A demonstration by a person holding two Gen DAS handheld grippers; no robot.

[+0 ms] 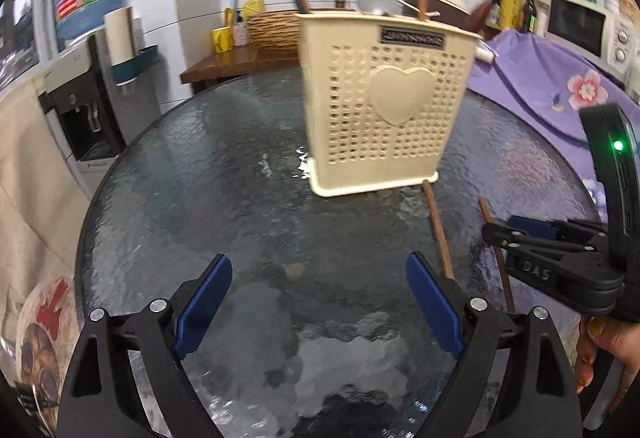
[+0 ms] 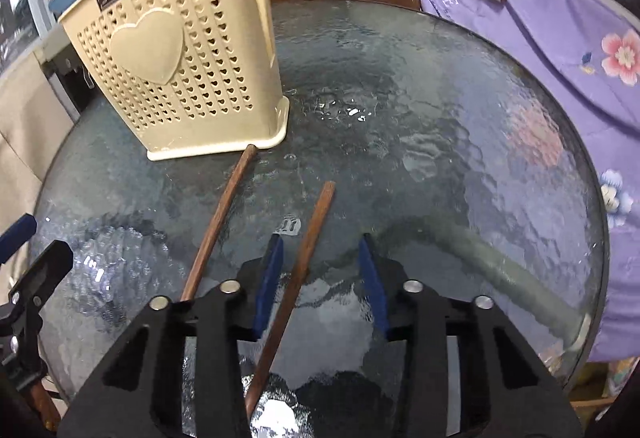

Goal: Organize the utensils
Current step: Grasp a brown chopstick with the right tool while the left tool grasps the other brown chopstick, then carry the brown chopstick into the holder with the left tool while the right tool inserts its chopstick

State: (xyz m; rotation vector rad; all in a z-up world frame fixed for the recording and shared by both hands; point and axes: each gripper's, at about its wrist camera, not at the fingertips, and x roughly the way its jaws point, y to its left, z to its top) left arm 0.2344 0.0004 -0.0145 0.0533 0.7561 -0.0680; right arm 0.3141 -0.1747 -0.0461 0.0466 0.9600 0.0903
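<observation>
I have the right gripper [image 2: 320, 250] straddling one brown chopstick [image 2: 310, 238] on the glass table [image 2: 440, 110], jaws part-closed but not yet pressing it; the left gripper [image 1: 320, 302] hangs wide open and empty. Next I should clamp, lift and drop it into the cream holder [image 2: 176, 58]. A second chopstick [image 2: 224, 214] lies just beside it, tip touching the holder's base.

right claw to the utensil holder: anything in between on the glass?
Right wrist view: the right claw straddles one chopstick. A second chopstick runs up to the holder. Otherwise bare glass table.
</observation>
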